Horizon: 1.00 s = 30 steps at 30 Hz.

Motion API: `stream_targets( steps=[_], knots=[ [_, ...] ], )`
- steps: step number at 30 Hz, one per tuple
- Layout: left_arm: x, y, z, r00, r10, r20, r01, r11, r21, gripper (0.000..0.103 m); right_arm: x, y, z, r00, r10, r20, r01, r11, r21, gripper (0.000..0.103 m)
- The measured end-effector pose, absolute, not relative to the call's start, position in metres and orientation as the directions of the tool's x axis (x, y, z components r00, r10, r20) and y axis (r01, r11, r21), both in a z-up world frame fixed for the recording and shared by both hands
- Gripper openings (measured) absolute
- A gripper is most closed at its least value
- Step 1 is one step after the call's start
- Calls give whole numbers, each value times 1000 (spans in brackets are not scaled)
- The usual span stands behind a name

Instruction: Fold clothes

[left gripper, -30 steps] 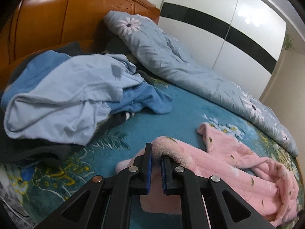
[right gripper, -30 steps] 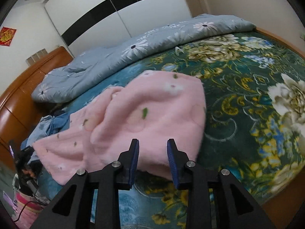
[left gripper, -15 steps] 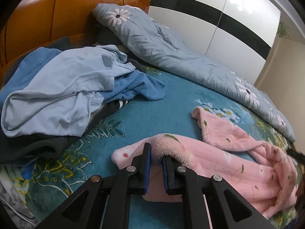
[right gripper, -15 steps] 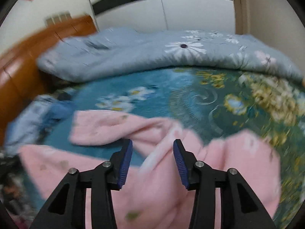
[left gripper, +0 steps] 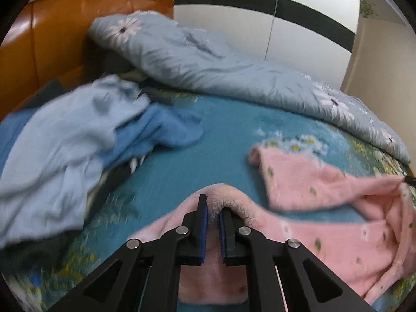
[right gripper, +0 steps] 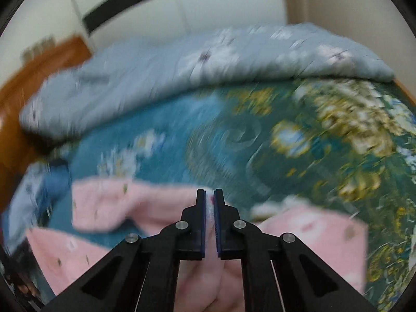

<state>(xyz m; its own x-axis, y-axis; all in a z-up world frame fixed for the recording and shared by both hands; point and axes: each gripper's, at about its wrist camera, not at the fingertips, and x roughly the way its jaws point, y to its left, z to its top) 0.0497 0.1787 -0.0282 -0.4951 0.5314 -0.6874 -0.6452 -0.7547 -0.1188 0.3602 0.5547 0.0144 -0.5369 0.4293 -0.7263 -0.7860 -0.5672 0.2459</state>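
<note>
A fluffy pink garment with small leaf prints (left gripper: pixel 325 223) lies spread on the teal flowered bedspread (left gripper: pixel 221 140). My left gripper (left gripper: pixel 213 205) is shut on a fuzzy edge of the garment near its left end. My right gripper (right gripper: pixel 209 195) is shut on another fold of the same pink garment (right gripper: pixel 109 205), which spreads to both sides of it. The right wrist view is blurred by motion.
A pile of light blue and blue clothes (left gripper: pixel 67 140) lies at the left by the wooden headboard (left gripper: pixel 46 39). A grey-blue daisy duvet (left gripper: pixel 234 72) runs along the far side of the bed, with a white and black wardrobe (left gripper: pixel 299 18) behind.
My right gripper was open over the pink garment and has closed on a fold of it. My left gripper has kept its hold and drawn the garment's edge closer.
</note>
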Motion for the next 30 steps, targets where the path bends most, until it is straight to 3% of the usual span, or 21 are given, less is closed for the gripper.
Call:
stream_targets(
  steps=[2,6,9,16,22,24,25,26,28,30],
  knots=[
    [42,199,-7,-520,545,-657,-651,-751,-108,8,384,565,47,-531,510,-677,-813,-532,236,0],
    [30,237,60,-581,603,-546,-669,-736,-102,8,427,578,116,-538,639,-551,-834,-499,236,0],
    [22,260,87,-596,617,-514,-681,-727,-84,8,444,576,140,-527,666,-528,-838,-510,193,0],
    [-9,300,31,-572,487,-660,-652,-759,5,8,421,570,93,-550,542,-635,-792,-579,193,0],
    [-14,280,-35,-493,439,-752,-641,-767,-28,12,359,566,37,-533,422,-733,-738,-656,159,5],
    [-11,269,-47,-459,439,-773,-647,-761,-48,26,344,567,23,-524,398,-753,-731,-663,158,21],
    [-9,263,-53,-443,440,-781,-650,-757,-58,36,336,567,16,-519,385,-763,-728,-667,158,34],
    [-5,254,-56,-438,449,-778,-655,-753,-66,40,329,568,9,-512,377,-772,-728,-668,156,38],
    [3,233,-58,-444,470,-763,-655,-751,-82,49,320,569,-3,-486,385,-784,-746,-651,143,39],
    [9,213,-60,-435,486,-758,-651,-751,-108,52,316,574,-14,-460,377,-804,-768,-623,147,39]
  ],
)
